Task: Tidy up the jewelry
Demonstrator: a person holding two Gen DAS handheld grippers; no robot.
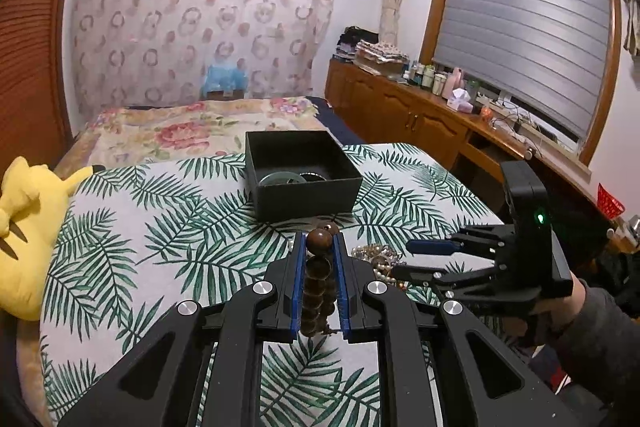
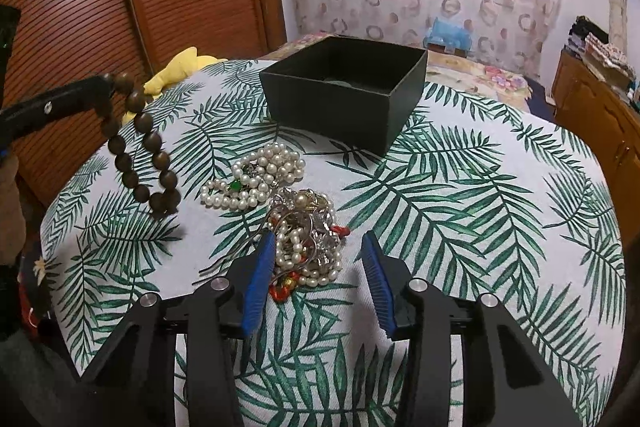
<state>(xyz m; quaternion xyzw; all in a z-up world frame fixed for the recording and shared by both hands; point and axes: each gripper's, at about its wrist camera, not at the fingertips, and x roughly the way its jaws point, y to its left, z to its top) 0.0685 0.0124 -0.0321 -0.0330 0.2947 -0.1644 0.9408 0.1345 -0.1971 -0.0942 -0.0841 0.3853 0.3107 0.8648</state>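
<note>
My left gripper is shut on a brown wooden bead bracelet and holds it above the table; the bracelet hangs from the left gripper's fingers in the right wrist view. A black open box stands ahead with a jade bangle inside; the box also shows in the right wrist view. My right gripper is open, low over a tangled pile of jewelry. A pearl necklace lies beside the pile.
A leaf-print cloth covers the table. A yellow plush toy lies at the left edge. A bed is behind, and a wooden cabinet with bottles runs along the right.
</note>
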